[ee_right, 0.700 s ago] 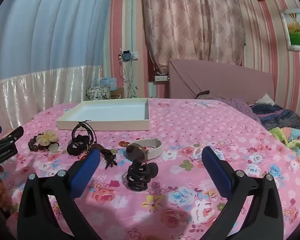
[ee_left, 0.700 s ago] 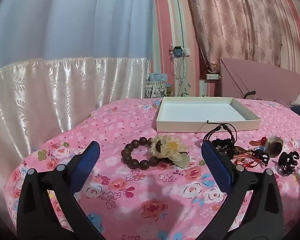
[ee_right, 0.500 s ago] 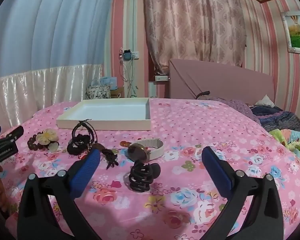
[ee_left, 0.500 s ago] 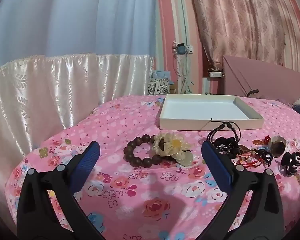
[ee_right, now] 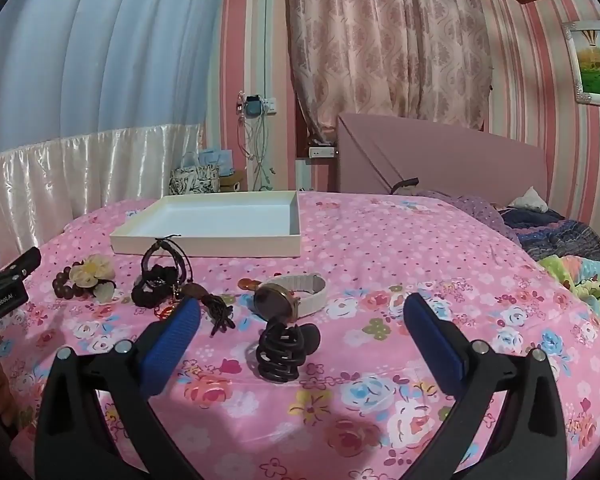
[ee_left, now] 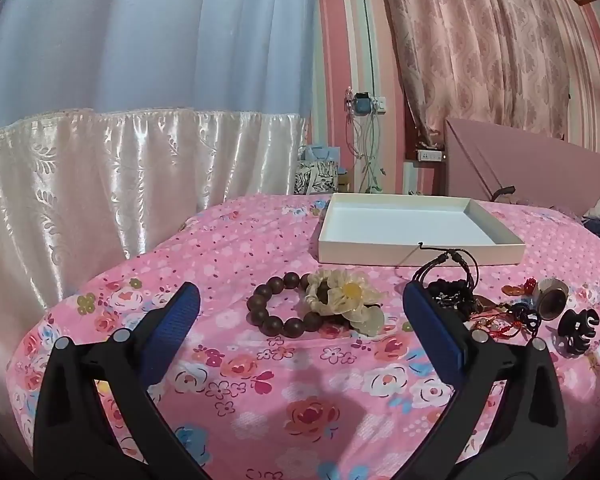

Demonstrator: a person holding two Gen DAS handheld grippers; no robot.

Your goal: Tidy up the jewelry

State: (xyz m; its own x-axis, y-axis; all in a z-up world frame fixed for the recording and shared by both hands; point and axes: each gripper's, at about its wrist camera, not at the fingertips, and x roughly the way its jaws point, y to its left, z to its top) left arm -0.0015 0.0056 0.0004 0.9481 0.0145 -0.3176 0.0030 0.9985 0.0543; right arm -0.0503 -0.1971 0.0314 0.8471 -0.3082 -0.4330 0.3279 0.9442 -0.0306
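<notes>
A white shallow box (ee_left: 420, 254) (ee_right: 204, 246) lies on the pink floral bed, with nothing inside it. In front of it lie a brown bead bracelet (ee_left: 278, 312) (ee_right: 62, 284), a cream flower scrunchie (ee_left: 346, 300) (ee_right: 94, 274), black cord bracelets (ee_left: 454, 280) (ee_right: 162, 276), a watch with a white strap (ee_right: 290, 296) and a black claw clip (ee_right: 284, 346) (ee_left: 578, 330). My left gripper (ee_left: 302, 312) hangs open above the bedspread, just short of the beads. My right gripper (ee_right: 302, 320) is open too, with the claw clip lying between its fingers, untouched.
A satin curtain (ee_left: 100, 184) drapes along the bed's left side. The pink headboard (ee_right: 440, 160) and crumpled bedding (ee_right: 560, 236) lie at the far right. The left gripper's tip and a hand (ee_right: 4, 292) show at the left edge of the right wrist view.
Both views have tilted up a little and the jewelry sits slightly lower and nearer in frame. Both grippers stay wide open and nothing has been picked up.
</notes>
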